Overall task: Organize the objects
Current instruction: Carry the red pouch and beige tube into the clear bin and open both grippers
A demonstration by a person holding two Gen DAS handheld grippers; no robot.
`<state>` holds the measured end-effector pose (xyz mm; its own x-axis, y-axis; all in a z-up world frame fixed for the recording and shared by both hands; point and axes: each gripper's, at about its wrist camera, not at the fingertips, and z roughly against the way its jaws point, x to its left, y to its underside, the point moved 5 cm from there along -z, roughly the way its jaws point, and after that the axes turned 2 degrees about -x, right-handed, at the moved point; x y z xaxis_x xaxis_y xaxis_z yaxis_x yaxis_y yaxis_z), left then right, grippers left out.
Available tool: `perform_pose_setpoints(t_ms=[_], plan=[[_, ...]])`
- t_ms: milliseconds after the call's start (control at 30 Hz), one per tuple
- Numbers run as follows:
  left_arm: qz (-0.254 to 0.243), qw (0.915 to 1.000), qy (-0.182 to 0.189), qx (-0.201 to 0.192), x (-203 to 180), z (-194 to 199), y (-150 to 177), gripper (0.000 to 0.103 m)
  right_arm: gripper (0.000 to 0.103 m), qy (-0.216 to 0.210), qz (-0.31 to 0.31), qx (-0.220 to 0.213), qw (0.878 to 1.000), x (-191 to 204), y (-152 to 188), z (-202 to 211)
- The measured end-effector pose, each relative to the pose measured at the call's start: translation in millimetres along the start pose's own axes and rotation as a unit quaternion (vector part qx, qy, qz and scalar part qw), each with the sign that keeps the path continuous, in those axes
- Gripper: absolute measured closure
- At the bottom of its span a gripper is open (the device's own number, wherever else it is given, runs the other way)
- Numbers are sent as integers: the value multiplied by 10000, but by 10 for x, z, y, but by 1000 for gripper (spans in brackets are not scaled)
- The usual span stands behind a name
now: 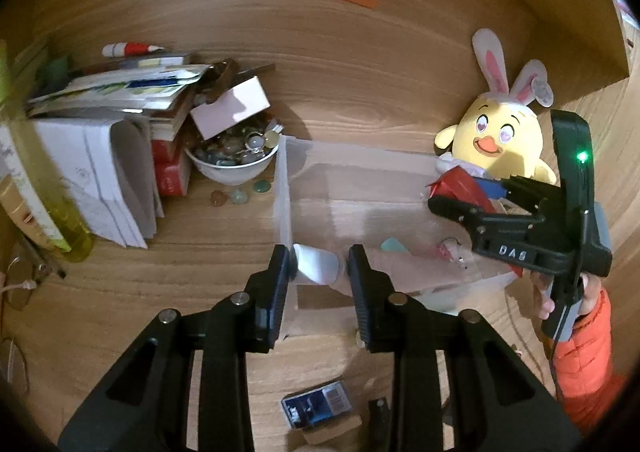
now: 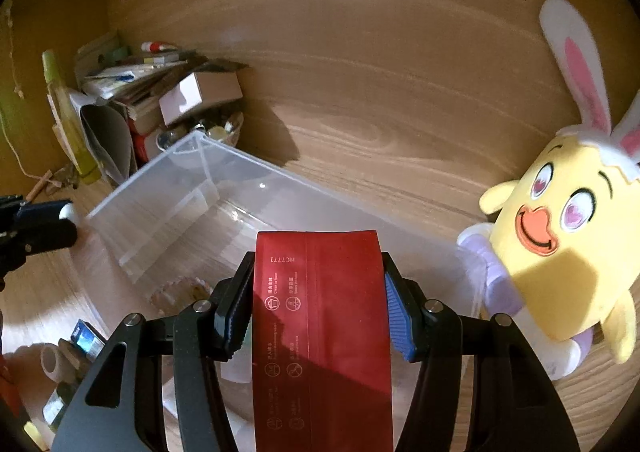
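Observation:
A clear plastic bin (image 1: 360, 179) (image 2: 224, 179) stands on the wooden desk. My right gripper (image 2: 318, 296) is shut on a red foil pouch (image 2: 320, 316) and holds it over the bin's near right part; it also shows in the left wrist view (image 1: 460, 187). My left gripper (image 1: 318, 264) is shut on a small white cylinder (image 1: 318, 268) at the bin's near left corner; it shows in the right wrist view (image 2: 66, 211) too. A few small items (image 1: 448, 252) lie inside the bin.
A yellow chick plush with bunny ears (image 1: 500, 135) (image 2: 560, 244) sits right of the bin. A white bowl of stones (image 1: 232, 155), a small box (image 1: 232, 103) and stacked papers and books (image 1: 112, 155) stand at the left. A blue packet (image 1: 316, 404) lies near the front.

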<state>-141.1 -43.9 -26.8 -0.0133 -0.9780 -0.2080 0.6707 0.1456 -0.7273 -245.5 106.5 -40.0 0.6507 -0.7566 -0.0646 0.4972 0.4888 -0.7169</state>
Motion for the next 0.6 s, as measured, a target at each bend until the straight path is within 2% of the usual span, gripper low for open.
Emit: perform_pose_setpoints(t_ms=[33, 300, 433, 500, 600], plan=[[-34, 10000, 27, 58, -25, -29, -8, 92, 50, -5, 7, 24, 10000, 3, 3, -19], [-132, 9992, 67, 363, -111, -256, 55, 92, 49, -4, 201, 123, 9997, 72, 57, -54], [-121, 9992, 13, 383, -93, -275, 72, 92, 49, 124, 322, 174, 9993, 105, 75, -59], [-111, 9991, 43, 397, -91, -269, 72, 91, 46, 193, 370, 200, 9989, 117, 81, -65], [-132, 9993, 46, 361, -94, -237, 72, 81, 35, 248, 412, 226, 9986, 130, 82, -61]])
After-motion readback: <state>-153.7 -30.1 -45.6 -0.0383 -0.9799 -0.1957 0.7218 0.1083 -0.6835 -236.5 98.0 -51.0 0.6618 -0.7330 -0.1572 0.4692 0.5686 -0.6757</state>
